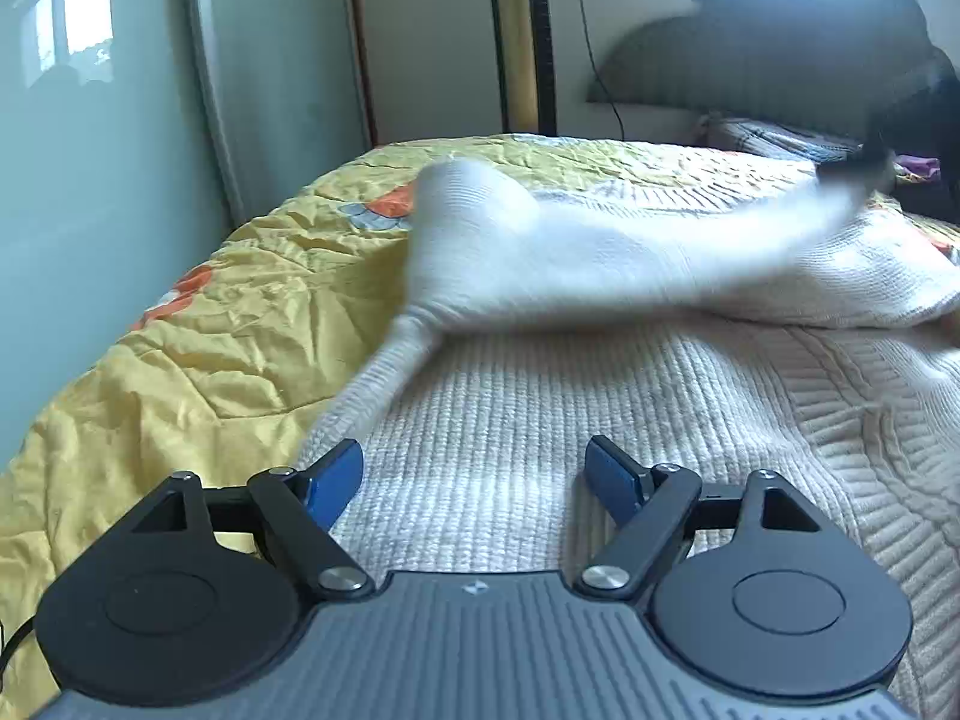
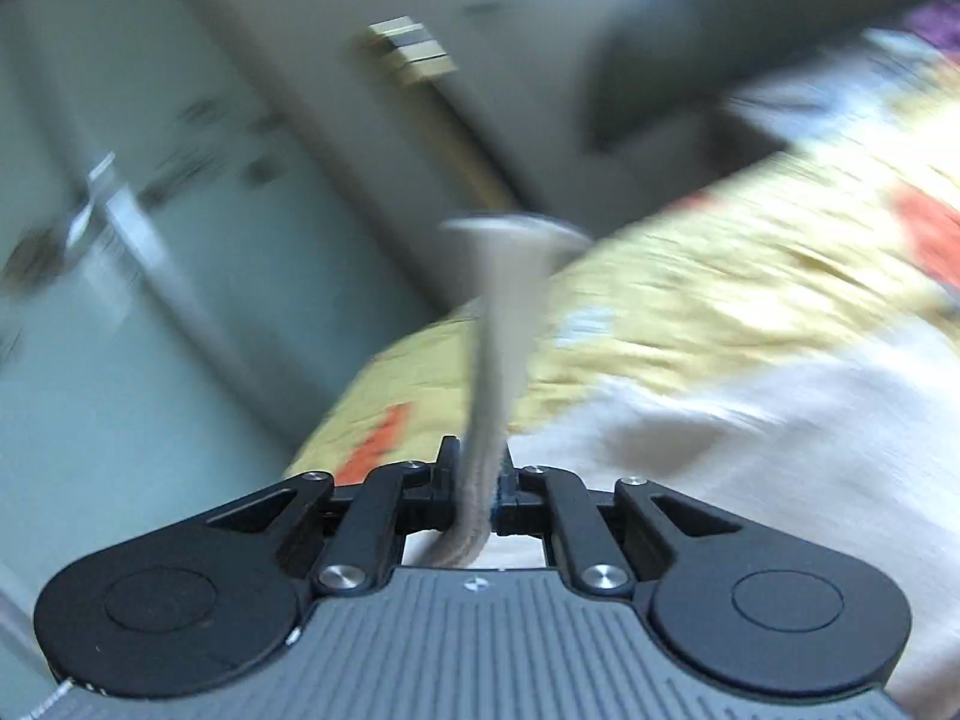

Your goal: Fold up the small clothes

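A cream knitted sweater [image 1: 540, 420] lies spread on the bed. Its sleeve [image 1: 540, 240] is lifted and blurred, stretched across the sweater toward the far right, where my right gripper [image 1: 855, 165] grips its end. My left gripper [image 1: 474, 480] is open and empty, its blue pads [image 1: 336, 480] just above the sweater's near part. In the right wrist view my right gripper [image 2: 477, 480] is shut on the sleeve [image 2: 498, 348], which runs forward as a narrow strip; the view is heavily blurred.
A yellow quilt [image 1: 210, 330] with orange patches covers the bed. A pale green wall [image 1: 90, 180] stands at the left. A gold pole [image 1: 519, 36] and a dark headboard [image 1: 768, 48] with pillows stand at the back.
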`<control>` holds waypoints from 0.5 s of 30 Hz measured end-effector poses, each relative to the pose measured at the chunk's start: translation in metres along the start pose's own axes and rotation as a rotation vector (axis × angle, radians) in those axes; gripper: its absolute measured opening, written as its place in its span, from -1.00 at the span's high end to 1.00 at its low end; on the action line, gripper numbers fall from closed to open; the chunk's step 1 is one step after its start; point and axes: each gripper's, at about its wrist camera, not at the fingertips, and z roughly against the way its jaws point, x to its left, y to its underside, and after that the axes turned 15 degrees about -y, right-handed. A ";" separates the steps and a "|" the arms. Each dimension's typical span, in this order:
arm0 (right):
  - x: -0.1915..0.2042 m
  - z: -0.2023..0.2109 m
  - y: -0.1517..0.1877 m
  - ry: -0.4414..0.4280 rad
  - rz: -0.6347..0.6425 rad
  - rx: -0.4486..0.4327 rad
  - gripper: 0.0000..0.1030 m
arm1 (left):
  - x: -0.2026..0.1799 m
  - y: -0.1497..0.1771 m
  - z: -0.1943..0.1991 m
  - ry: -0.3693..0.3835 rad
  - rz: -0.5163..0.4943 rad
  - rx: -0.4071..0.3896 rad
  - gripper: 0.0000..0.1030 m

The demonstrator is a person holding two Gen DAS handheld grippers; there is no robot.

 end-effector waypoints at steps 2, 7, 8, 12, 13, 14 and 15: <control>-0.031 0.009 0.009 0.048 -0.085 0.034 0.75 | -0.001 -0.003 0.000 -0.001 -0.014 0.011 -0.62; -0.077 0.016 0.033 -0.006 -0.318 0.052 0.50 | 0.007 -0.026 0.004 0.051 -0.073 0.014 -0.63; -0.079 0.018 0.032 -0.031 -0.328 0.042 0.41 | 0.007 -0.032 0.005 0.033 -0.084 -0.008 -0.63; -0.084 0.025 0.022 -0.077 -0.357 -0.006 0.17 | -0.008 -0.048 -0.005 -0.155 -0.243 -0.083 -0.64; -0.085 0.026 0.018 -0.080 -0.359 -0.015 0.15 | -0.012 -0.049 -0.008 -0.192 -0.291 -0.105 -0.64; -0.086 0.027 0.015 -0.083 -0.353 -0.017 0.15 | -0.017 -0.049 -0.013 -0.220 -0.348 -0.121 -0.64; -0.086 0.027 0.013 -0.084 -0.344 -0.008 0.15 | -0.023 -0.047 -0.019 -0.246 -0.400 -0.139 -0.64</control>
